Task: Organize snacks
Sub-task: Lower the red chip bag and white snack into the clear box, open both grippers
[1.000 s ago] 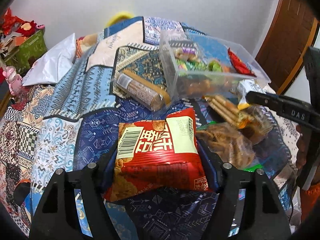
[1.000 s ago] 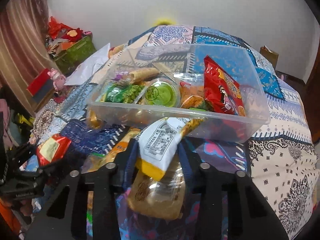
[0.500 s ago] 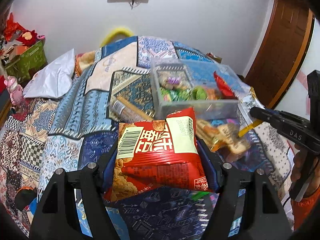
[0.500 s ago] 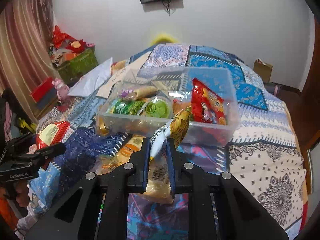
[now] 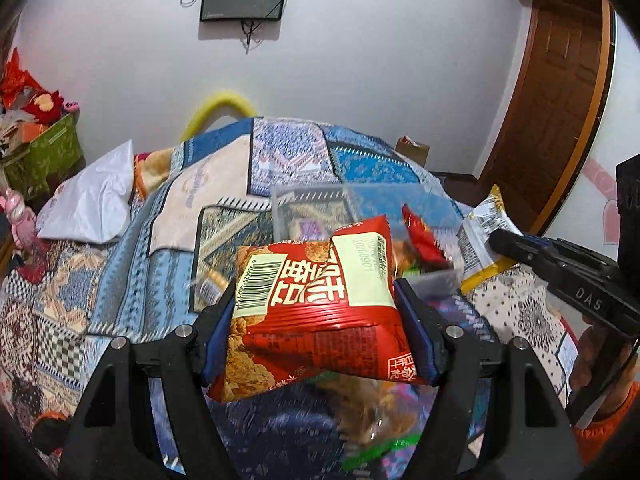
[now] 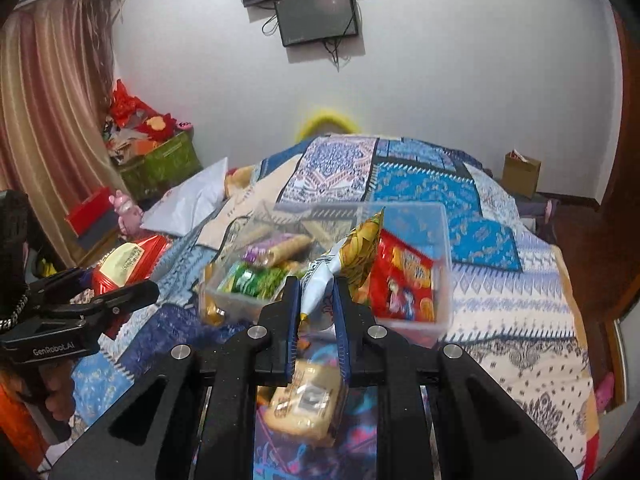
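My left gripper (image 5: 316, 292) is shut on a red snack bag (image 5: 312, 320) with a barcode, held up above the patterned quilt (image 5: 120, 280). My right gripper (image 6: 316, 286) is shut on a white and yellow packet (image 6: 352, 248), pinched thin between its blue pads, in front of the clear plastic box (image 6: 444, 240). The box holds several snacks, among them a red bag (image 6: 404, 284) and green packs (image 6: 252, 280). In the left wrist view, the right gripper (image 5: 500, 240) hangs at the right with its packet (image 5: 480, 228). The left gripper (image 6: 148, 288) shows at the left of the right wrist view.
Loose snacks lie on the quilt below the grippers, one a clear-wrapped biscuit pack (image 6: 308, 400). A white pillow (image 5: 92, 204) and a green crate (image 5: 44, 152) are at the far left. A brown door (image 5: 560, 100) is on the right, and a cardboard box (image 6: 520, 172) beyond the bed.
The right gripper's jaws closed from wide onto the white and yellow packet and lifted it off the quilt. The left gripper rose with the red bag; both views tilted up toward the wall.
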The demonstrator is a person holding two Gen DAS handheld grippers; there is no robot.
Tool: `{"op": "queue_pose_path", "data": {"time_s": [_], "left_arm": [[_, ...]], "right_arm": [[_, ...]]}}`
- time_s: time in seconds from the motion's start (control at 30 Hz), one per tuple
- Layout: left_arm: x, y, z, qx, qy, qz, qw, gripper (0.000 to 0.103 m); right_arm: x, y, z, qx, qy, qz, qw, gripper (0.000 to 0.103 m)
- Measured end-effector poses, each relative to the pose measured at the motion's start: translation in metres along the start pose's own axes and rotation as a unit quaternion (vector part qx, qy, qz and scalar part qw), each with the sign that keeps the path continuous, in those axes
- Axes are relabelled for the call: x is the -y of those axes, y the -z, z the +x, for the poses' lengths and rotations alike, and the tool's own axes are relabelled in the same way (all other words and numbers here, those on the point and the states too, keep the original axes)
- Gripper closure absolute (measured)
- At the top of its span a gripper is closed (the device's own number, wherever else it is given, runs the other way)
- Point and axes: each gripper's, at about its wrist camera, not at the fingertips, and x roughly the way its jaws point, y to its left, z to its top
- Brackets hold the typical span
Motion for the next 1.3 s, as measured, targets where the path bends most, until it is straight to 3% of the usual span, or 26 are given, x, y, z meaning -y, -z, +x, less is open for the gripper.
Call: {"op": "queue_pose_path", "data": {"time_s": [0.53, 0.67, 0.97, 1.13, 1.3], "left_arm": [[0.023, -0.047, 0.07, 0.002, 0.012, 0.015, 0.9998, 0.031], [0.021, -0.055, 0.097, -0.015, 0.021, 0.005, 0.9996, 0.031], [0.023, -0.058, 0.154, -0.063, 0.0, 0.016, 0.9979, 0.031], [0.03, -0.053, 0.171, -0.082, 0.003, 0.023, 0.9964, 0.022], [0.027, -0.054, 0.172, -0.099, 0.009, 0.002, 0.995, 0.02]], "right_arm": [[0.023, -0.033, 0.03, 0.026, 0.005, 0.005, 1.0, 0.089], [0.026, -0.039, 0.045, 0.024, 0.0, 0.005, 1.0, 0.092], [0.029, -0.029, 0.066, -0.01, 0.001, -0.001, 1.0, 0.091], [0.039, -0.023, 0.065, -0.023, 0.007, 0.009, 1.0, 0.091], [0.047, -0.019, 0.064, -0.035, 0.008, 0.022, 0.999, 0.091]]}}
